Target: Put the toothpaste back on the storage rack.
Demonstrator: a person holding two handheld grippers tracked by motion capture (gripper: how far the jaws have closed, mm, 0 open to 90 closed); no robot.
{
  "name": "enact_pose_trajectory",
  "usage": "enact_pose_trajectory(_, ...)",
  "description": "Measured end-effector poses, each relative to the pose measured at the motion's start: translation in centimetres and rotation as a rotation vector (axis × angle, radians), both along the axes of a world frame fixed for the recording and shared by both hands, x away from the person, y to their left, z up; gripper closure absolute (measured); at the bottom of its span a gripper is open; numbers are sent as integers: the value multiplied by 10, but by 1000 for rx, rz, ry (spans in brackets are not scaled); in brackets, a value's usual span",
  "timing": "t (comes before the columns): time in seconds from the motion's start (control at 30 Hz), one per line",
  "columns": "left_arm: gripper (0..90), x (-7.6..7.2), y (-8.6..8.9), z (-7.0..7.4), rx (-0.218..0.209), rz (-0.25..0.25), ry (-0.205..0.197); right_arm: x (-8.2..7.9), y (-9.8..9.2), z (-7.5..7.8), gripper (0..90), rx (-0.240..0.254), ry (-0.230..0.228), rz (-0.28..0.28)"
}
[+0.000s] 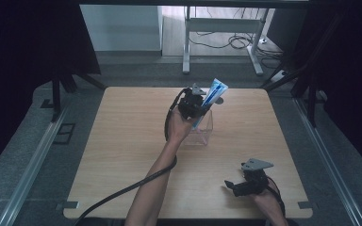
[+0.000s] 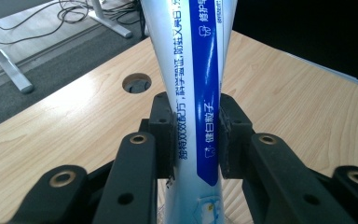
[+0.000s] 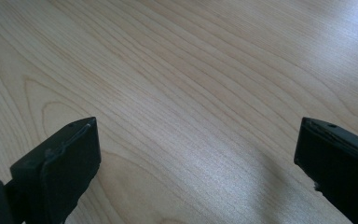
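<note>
Light wooden table [image 1: 122, 155], round cable hole [image 2: 136, 83] in it, clear plastic box [image 1: 202, 134] standing near its middle

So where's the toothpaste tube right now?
The toothpaste tube is pinched in the left gripper, tilted over the clear box near the table's far middle in the high view.

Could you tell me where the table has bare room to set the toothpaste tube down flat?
The table is bare along its left half, beside the clear box, and along its right edge past the box. It is crowded at the middle rear, where the left tongs grip the toothpaste tube over the box, and near right by the right tongs.
</note>
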State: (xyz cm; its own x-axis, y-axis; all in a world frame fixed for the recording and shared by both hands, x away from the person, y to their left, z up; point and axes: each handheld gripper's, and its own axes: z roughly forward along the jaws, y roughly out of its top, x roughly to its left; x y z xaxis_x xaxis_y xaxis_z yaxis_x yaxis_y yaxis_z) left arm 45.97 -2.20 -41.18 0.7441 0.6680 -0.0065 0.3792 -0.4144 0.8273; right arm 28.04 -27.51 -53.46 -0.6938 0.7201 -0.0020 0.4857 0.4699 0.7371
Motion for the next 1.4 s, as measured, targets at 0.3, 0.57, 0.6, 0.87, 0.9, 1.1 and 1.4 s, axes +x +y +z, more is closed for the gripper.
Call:
enact_pose_trajectory(0.3,712,-3,0,-13,24,-4,-4,0,0,0,5,-4,0,1)
enact_pose_trajectory(0.57,709,-4,1,-24,34,-11,0,0,0,0,5,-5,2,2)
enact_pose_trajectory(0.6,709,-4,1,-25,36,-13,2,0,0,0,5,-5,2,3)
enact_pose_trajectory(0.87,705,-7,0,-29,61,-30,9,0,0,0,6,-6,3,2)
enact_pose_trajectory(0.9,705,-8,0,-29,64,-32,8,0,0,0,6,-6,3,2)
enact_pose_trajectory(1.1,700,-10,-1,-31,89,-47,10,0,1,0,6,-9,4,4)
enact_pose_trajectory(1.4,695,-15,-1,-30,124,-64,21,0,0,-1,6,-11,7,3)
